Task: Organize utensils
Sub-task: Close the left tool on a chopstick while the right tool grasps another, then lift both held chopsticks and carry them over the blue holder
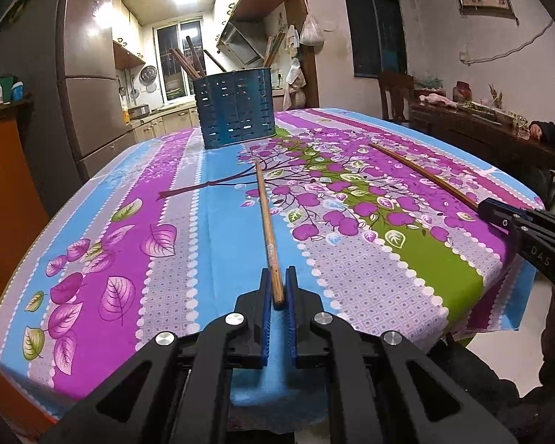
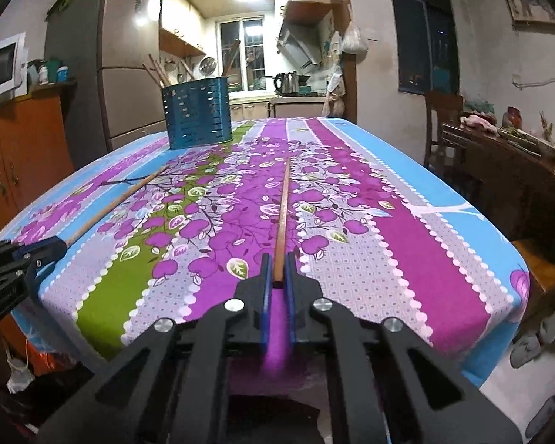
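In the left wrist view, the left gripper point(image 1: 278, 288) is clamped on the near end of a wooden chopstick point(image 1: 266, 222), its blue pads pressed to either side of the stick. The chopstick runs forward from the jaws over the counter point(image 1: 388, 288), which is covered by a cloth of blue, purple and green stripes with leaf and fruit prints, and points roughly toward a blue slotted utensil holder point(image 1: 235, 109) standing at the far edge with several wooden sticks already upright in it. At the right of this view the right gripper point(image 1: 486, 209) reaches in from the side, closed on the end of a second chopstick point(image 1: 421, 174) that lies slantwise across the purple pattern. In the right wrist view, the right gripper point(image 2: 278, 270) has its jaws together on that second chopstick point(image 2: 283, 218), which extends straight ahead along the cloth. The utensil holder point(image 2: 198, 114) stands far ahead to the left. At the left edge the left gripper point(image 2: 57, 246) shows with the first chopstick point(image 2: 118, 199) angling out from it toward the holder.
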Motion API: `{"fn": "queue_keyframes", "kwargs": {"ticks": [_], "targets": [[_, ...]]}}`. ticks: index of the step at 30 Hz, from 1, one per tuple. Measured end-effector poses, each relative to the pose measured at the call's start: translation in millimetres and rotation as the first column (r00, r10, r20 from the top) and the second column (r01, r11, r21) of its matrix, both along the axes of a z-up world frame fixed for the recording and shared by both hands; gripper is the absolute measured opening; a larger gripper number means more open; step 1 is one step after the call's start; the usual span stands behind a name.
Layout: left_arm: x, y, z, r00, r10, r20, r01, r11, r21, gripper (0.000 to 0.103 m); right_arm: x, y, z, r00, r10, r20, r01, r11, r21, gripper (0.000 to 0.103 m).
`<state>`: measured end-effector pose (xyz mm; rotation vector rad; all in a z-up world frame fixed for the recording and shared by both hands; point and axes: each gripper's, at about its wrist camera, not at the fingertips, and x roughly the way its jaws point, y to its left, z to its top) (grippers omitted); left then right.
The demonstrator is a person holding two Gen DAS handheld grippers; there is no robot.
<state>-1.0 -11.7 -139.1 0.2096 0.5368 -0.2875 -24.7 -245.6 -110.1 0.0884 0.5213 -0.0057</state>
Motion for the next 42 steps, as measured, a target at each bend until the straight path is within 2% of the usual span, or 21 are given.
{"fn": "queue_keyframes", "kwargs": {"ticks": [3,7,11,15,23,30,33,37,42], "targets": [[-0.1,0.7,0.3,1.0,-0.002,0.003,0.002,1.0,0.004,0.007,-0.4,-0.9,1.7,1.0,-0.002,-0.008,0.002,1.0,0.015,0.005],[-2.5,9.1,8.1,0.999,0.027,0.02,-0.027,1.0,0.005,0.007,-5.9,3.0,9.4,1.0,0.007,-0.005,-0.007,1.0,-0.02,0.005],[-10.7,16.9,23.8,0.998,0.032,0.062,-0.033,0.999,0.022,0.007,-15.7,8.0,29.5,0.999,0.021,0.036,-0.018,0.995,-0.093,0.005],[-17.5,21.4,38.6,0.996,0.018,0.086,-0.022,0.998,0.052,0.007,-25.1,13.7,58.5,0.991,0.052,0.12,-0.03,0.984,-0.175,0.005],[-16.4,40.7,89.3,0.995,0.002,0.104,0.002,0.999,-0.036,0.007,-13.7,6.2,119.0,0.964,0.12,0.238,-0.08,0.982,-0.171,0.005],[25.2,59.3,147.5,0.998,-0.024,0.062,0.033,0.99,-0.139,0.007,22.1,5.7,169.3,0.937,0.197,0.289,-0.145,0.971,-0.192,0.005],[51.6,65.0,166.9,0.999,-0.021,0.03,0.026,0.986,-0.167,0.007,47.7,6.9,186.4,0.937,0.226,0.268,-0.181,0.966,-0.184,0.005],[78.8,64.2,187.7,0.999,-0.038,0.026,0.042,0.984,-0.176,0.007,79.4,9.1,204.7,0.938,0.265,0.224,-0.233,0.959,-0.159,0.005],[112.6,61.1,203.8,0.999,-0.053,-0.014,0.049,0.979,-0.199,0.007,111.6,15.3,217.9,0.938,0.299,0.174,-0.281,0.952,-0.12,0.005]]}}
